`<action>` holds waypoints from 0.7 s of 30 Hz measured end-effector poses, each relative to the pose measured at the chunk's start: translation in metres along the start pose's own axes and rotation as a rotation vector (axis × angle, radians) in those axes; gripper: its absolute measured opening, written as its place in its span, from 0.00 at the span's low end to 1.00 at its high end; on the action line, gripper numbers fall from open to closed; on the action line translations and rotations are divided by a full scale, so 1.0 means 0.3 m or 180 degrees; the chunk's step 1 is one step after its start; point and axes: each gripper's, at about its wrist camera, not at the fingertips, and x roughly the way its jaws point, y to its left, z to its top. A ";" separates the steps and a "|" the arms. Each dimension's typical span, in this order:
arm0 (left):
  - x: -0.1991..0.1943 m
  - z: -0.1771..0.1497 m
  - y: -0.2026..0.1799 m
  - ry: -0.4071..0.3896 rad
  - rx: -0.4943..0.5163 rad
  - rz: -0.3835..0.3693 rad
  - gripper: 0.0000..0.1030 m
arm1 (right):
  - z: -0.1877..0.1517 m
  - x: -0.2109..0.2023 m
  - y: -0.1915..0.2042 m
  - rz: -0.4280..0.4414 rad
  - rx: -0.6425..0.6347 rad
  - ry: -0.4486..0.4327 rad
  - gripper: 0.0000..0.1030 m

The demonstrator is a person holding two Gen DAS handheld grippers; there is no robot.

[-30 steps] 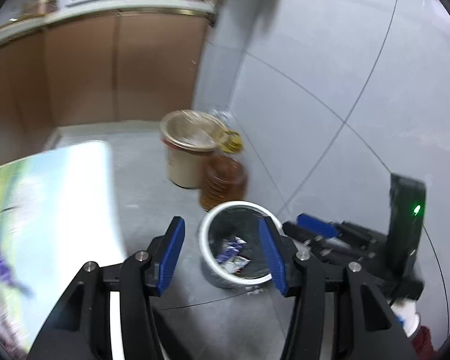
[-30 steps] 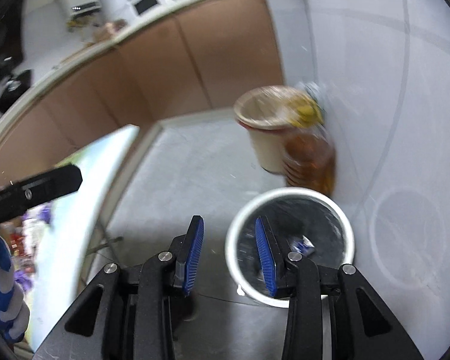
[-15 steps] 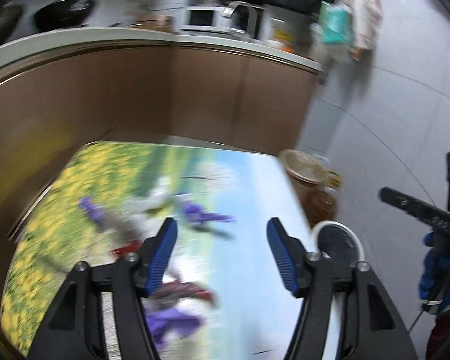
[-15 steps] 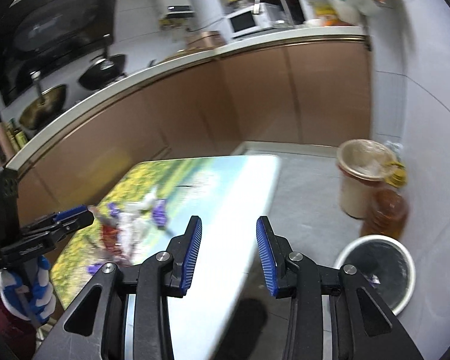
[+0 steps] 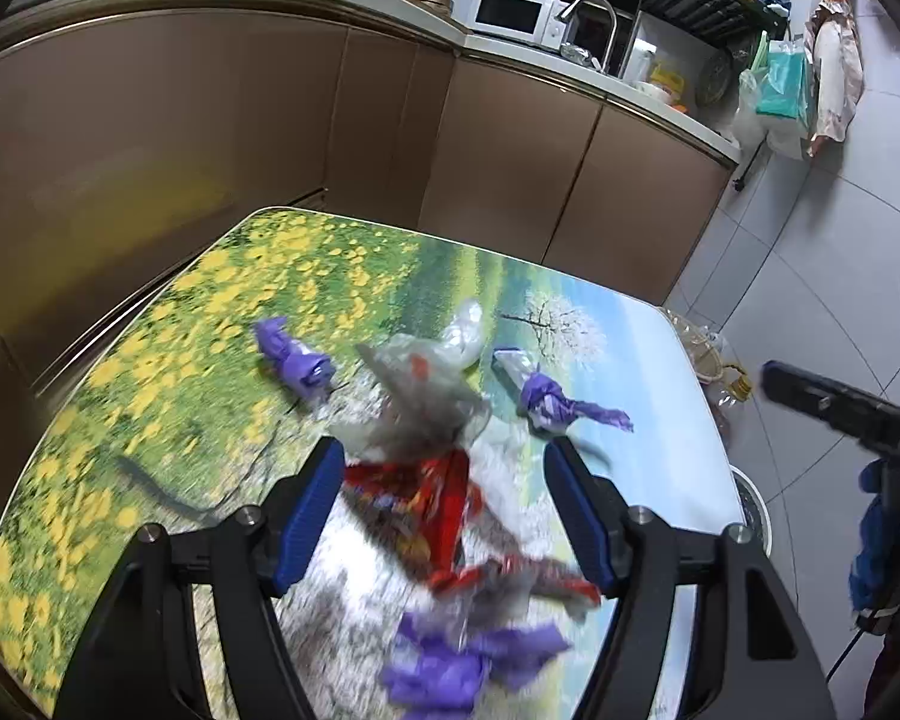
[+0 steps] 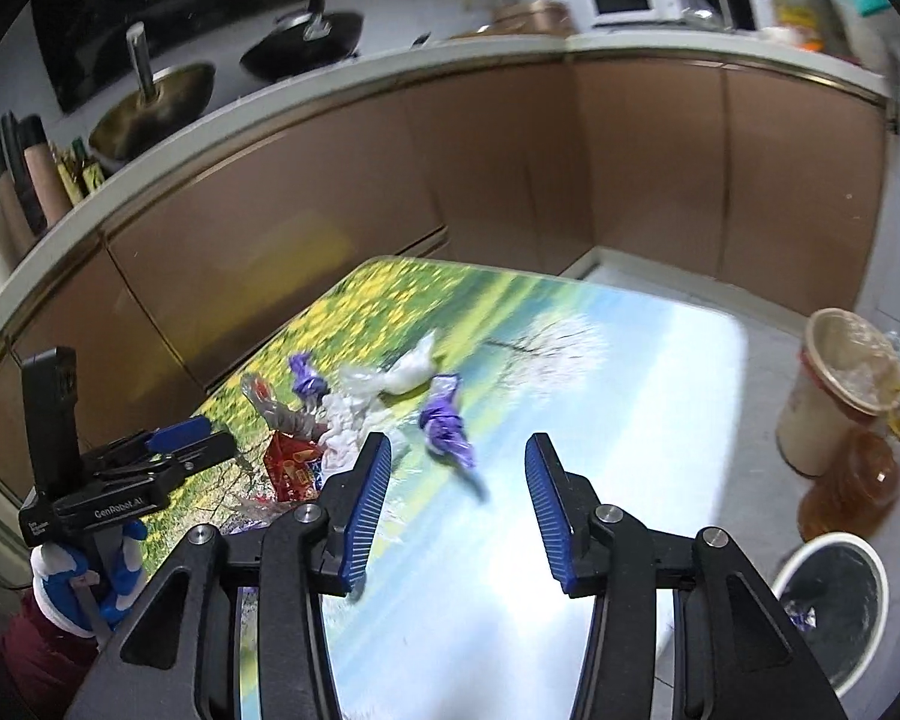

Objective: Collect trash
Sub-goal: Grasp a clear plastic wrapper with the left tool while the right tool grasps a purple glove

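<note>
Trash lies on a table [image 5: 150,396] with a flower-field print: red wrappers [image 5: 432,498], clear plastic bags [image 5: 432,378], purple wrappers [image 5: 297,360] [image 5: 546,399] [image 5: 456,666]. My left gripper [image 5: 441,513] is open and empty above the red wrappers. My right gripper [image 6: 456,498] is open and empty above the table [image 6: 600,372], just short of a purple wrapper [image 6: 444,420]. A white-rimmed trash bin [image 6: 834,600] stands on the floor at the table's right end, with a wrapper inside.
Brown kitchen cabinets [image 5: 510,156] run behind the table. A beige bucket [image 6: 834,390] and an amber oil bottle [image 6: 852,480] stand on the floor beside the bin. The left gripper shows in the right wrist view [image 6: 180,444].
Both grippers have swung up and left from over the trash bin to over the table and its trash. Both stayed open and empty.
</note>
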 end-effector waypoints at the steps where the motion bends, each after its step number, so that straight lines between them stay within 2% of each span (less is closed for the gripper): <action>1: 0.020 0.010 0.000 -0.0010 0.0001 0.0005 0.65 | 0.007 0.033 0.004 0.0024 -0.0020 0.0048 0.46; 3: 0.050 0.028 0.000 -0.0004 -0.0040 -0.0011 0.64 | 0.017 0.107 0.012 0.0085 -0.0056 0.0167 0.47; 6: 0.082 0.050 0.016 0.0034 -0.0125 -0.0060 0.49 | 0.020 0.218 0.028 0.0089 -0.0122 0.0340 0.49; 8: 0.105 0.060 0.042 0.0086 -0.0210 -0.0110 0.34 | 0.014 0.282 0.032 0.0118 -0.0151 0.0456 0.49; 11: 0.124 0.069 0.094 0.0161 -0.0397 -0.0252 0.23 | 0.005 0.372 0.041 0.0134 -0.0206 0.0599 0.49; 13: 0.123 0.075 0.122 0.0169 -0.0500 -0.0318 0.18 | 0.004 0.418 0.039 0.0155 -0.0195 0.0668 0.49; 18: 0.100 0.089 0.208 0.0115 -0.0793 -0.0438 0.13 | -0.001 0.493 0.029 0.0163 -0.0169 0.0763 0.49; 21: 0.070 0.094 0.237 0.0042 -0.0884 -0.0462 0.12 | -0.011 0.521 0.025 0.0124 -0.0180 0.0824 0.44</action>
